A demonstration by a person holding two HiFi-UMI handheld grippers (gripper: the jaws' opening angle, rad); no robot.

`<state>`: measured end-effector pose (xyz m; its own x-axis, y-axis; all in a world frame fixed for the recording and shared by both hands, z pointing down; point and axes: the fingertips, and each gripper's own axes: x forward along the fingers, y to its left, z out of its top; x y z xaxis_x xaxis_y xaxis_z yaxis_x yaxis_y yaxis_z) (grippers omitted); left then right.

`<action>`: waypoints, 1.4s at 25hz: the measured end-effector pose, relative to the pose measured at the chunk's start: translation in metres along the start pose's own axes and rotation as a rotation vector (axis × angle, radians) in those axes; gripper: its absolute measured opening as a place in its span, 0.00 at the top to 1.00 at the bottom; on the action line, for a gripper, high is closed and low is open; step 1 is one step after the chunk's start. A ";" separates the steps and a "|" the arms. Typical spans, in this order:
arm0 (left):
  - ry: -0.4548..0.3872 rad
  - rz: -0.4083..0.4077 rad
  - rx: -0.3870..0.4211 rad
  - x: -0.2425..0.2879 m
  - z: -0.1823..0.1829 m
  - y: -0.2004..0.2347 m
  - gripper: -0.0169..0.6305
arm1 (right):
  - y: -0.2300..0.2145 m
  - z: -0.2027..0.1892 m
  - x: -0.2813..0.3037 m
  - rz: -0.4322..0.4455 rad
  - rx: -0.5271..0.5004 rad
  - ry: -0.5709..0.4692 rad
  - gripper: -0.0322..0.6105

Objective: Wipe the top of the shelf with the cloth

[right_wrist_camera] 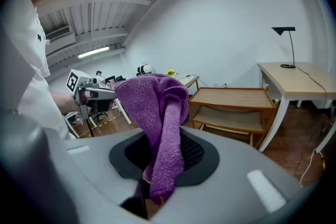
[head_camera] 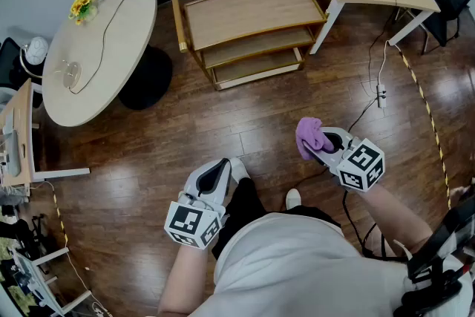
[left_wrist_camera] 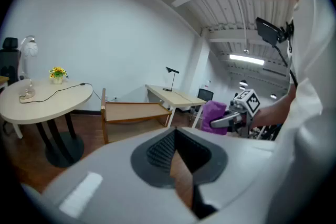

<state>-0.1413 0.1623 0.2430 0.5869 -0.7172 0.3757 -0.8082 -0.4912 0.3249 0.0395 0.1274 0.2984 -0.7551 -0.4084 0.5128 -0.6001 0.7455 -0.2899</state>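
One purple cloth (right_wrist_camera: 157,113), nubbly terry, is pinched in the right tool (right_wrist_camera: 160,165). Its folded strip runs lengthwise up out of the jaws and bunches into a rounded lump above. It hangs over the dark plank floor (head_camera: 185,130), well apart from the pale wooden shelf (head_camera: 252,11) with its flat rectangular top. The left tool (left_wrist_camera: 176,160) has its jaws drawn together on nothing.
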 end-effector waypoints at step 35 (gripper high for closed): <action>0.143 -0.051 -0.071 0.183 -0.064 0.209 0.94 | -0.197 -0.060 0.624 0.124 0.122 0.252 0.82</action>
<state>-0.1997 -0.0405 0.4349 0.6322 -0.6118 0.4754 -0.7746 -0.4857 0.4051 -0.2978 -0.2423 0.7238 -0.7446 -0.1630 0.6473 -0.5461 0.7064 -0.4503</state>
